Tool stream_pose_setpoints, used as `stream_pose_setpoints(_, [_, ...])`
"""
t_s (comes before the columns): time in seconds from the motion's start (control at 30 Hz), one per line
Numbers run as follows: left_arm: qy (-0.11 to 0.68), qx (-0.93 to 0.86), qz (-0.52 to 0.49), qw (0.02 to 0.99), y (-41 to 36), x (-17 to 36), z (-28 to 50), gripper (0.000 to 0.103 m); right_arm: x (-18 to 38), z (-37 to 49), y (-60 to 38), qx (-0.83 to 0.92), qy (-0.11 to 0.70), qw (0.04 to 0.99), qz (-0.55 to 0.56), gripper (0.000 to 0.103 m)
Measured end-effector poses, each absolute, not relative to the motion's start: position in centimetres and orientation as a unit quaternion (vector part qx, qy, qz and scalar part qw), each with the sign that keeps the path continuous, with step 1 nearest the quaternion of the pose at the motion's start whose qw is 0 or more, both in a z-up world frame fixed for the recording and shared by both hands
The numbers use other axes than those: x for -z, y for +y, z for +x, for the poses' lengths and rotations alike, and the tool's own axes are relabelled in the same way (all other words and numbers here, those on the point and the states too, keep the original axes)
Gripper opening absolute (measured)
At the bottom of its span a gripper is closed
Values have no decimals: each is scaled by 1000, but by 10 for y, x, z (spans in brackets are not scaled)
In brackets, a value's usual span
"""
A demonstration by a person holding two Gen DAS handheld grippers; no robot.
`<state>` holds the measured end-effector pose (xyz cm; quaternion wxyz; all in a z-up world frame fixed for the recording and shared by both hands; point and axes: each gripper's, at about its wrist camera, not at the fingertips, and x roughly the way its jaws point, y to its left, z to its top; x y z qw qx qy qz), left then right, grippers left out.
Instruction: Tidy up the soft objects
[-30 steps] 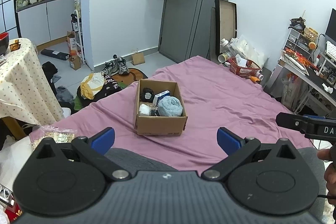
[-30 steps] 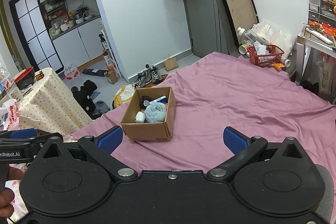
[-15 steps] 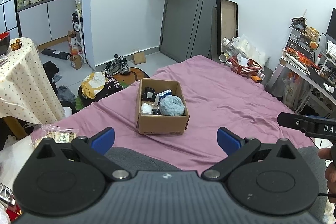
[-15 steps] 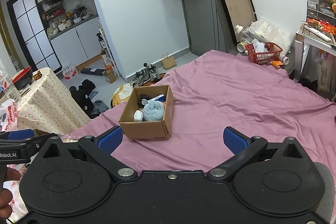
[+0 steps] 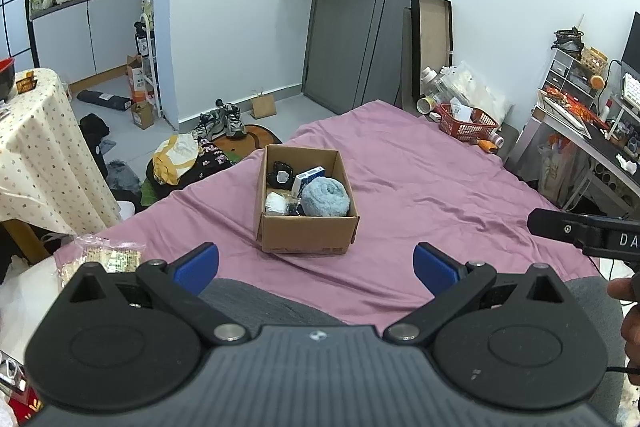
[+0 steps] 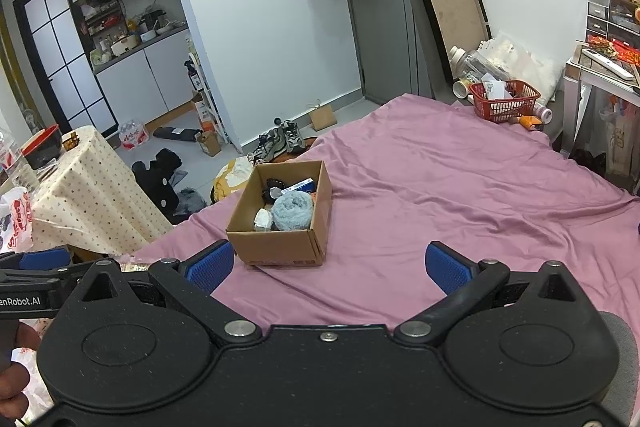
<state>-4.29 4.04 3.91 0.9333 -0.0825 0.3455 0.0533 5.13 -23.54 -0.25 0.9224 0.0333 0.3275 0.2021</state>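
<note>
A brown cardboard box (image 5: 307,233) (image 6: 280,245) stands on the pink bedsheet (image 5: 420,187) (image 6: 440,195). Inside it lie a rolled light-blue towel (image 5: 325,197) (image 6: 292,211), a small white bundle (image 5: 275,203) (image 6: 262,218), a dark item (image 5: 281,174) and a blue-and-white pack (image 5: 307,175). My left gripper (image 5: 316,263) is open and empty, held back from the box's near side. Open and empty too, my right gripper (image 6: 328,265) hangs near the box's front right corner. Each gripper's side shows at the edge of the other's view.
A cloth-covered table (image 5: 36,147) (image 6: 88,187) stands left of the bed. Shoes and clothes (image 5: 188,155) litter the floor beyond the bed's far left edge. A red basket (image 5: 466,123) (image 6: 504,101) sits at the bed's far right corner, with a cluttered desk (image 5: 592,131) on the right.
Both grippers have drifted slightly, so the box sits a little differently in each view. Neither gripper opened or shut, and nothing in the box moved.
</note>
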Motion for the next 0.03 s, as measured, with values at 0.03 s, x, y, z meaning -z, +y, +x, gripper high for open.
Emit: stream_pose_setpoints(0.03, [345,-54,-84,933,41,-39,-42,103,3,52,-235,-202,329,922,33,103])
